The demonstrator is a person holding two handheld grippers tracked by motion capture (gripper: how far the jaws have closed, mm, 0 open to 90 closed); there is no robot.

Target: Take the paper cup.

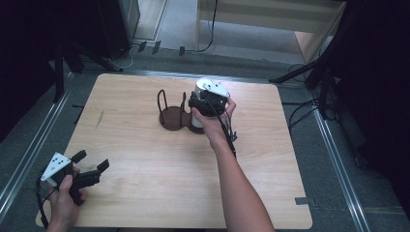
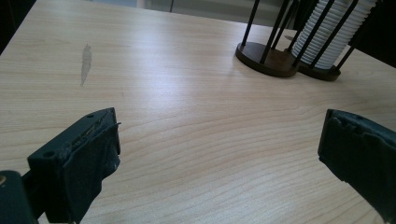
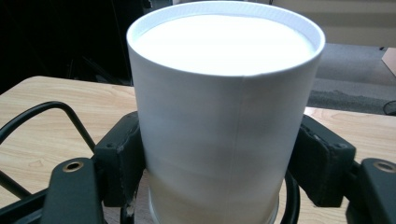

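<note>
Now the right gripper (image 1: 203,102) reaches out over the middle of the bench (image 1: 145,159), at the dark wire holder (image 1: 174,113) standing there. In the right gripper view its jaws sit one on each side of a white paper cup (image 3: 224,116), the pads pressed flat against the cup's wall a little below its middle, so the jaws are clamped on the cup. The cup stands upright, its rim facing up and well above the pads, with the holder's black wire loops showing beside and below it. In the left gripper view a stack of white cups (image 2: 334,30) stands inside the farther ring of the holder, while the nearer ring has bare wooden base. The left gripper (image 1: 89,166) rests near the bench's near left corner, well apart from the holder, its jaws spread wide with only bench top between them.
</note>
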